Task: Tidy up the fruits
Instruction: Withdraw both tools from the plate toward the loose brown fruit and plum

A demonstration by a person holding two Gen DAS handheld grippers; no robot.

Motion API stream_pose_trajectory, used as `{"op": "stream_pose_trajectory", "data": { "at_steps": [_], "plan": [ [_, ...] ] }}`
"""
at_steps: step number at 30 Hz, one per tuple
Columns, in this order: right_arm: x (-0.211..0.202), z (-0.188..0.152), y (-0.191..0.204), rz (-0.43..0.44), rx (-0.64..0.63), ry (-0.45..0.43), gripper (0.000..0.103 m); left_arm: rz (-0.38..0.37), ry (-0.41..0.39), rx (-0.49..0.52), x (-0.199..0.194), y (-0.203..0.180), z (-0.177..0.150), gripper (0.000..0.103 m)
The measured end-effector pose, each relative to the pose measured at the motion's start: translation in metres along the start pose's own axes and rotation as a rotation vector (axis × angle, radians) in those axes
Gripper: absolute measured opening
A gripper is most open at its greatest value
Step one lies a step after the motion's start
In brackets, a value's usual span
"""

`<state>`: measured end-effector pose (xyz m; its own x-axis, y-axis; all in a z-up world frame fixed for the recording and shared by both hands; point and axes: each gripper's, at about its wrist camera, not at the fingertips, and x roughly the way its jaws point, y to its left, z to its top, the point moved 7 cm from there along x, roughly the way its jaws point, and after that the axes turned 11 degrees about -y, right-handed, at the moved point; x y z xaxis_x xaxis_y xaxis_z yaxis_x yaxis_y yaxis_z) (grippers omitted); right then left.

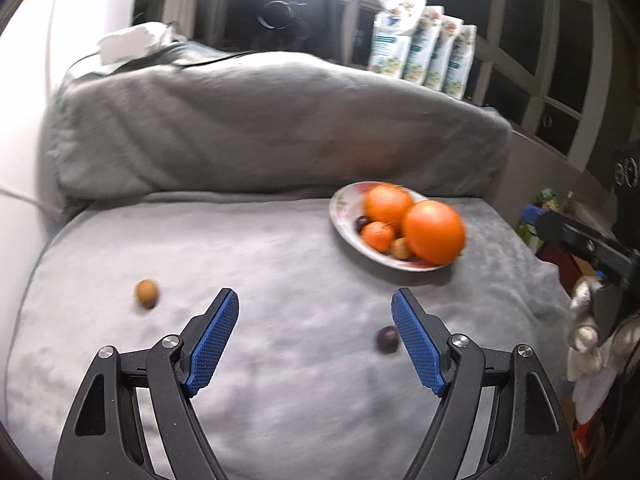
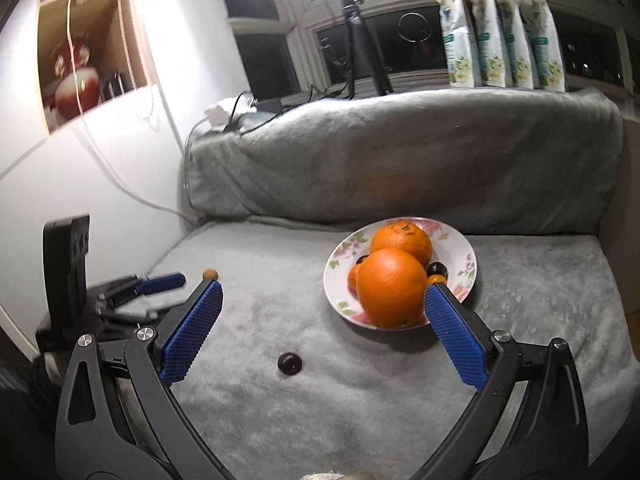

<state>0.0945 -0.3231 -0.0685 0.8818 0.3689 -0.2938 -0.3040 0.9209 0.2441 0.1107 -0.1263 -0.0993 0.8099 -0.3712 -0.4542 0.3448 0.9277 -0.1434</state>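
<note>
Nearest me, my left gripper [image 1: 314,300] hangs over the grey plush blanket [image 1: 280,248] with its blue-padded jaws spread and nothing between them. A small dark round plum-like fruit [image 1: 387,339] lies on the blanket just beside its right finger, apart from the pad, and a small tan round fruit [image 1: 146,293] sits further left, well clear. My right gripper [image 2: 322,292] is spread wide and empty too. The same dark fruit [image 2: 290,363] lies on the blanket between its fingers but lower, untouched. Just beyond the right fingertip stands the white floral-rimmed ceramic plate [image 2: 464,258], holding a large orange [image 2: 390,288] at the near side, a second orange [image 2: 401,241] behind it, and smaller fruits tucked around them. Behind the plate rises the blanket-draped backrest [image 2: 400,152], and farthest off four floral white packets [image 2: 500,32] stand along the windowsill.
</note>
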Motion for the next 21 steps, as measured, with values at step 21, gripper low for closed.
{"op": "stream_pose_trajectory", "data": {
  "at_steps": [21],
  "plan": [
    [0.045,-0.062,0.036,0.04,-0.104,0.205,0.072,0.128,0.0,-0.052,-0.011,0.093,-0.011,0.079]
  ]
}}
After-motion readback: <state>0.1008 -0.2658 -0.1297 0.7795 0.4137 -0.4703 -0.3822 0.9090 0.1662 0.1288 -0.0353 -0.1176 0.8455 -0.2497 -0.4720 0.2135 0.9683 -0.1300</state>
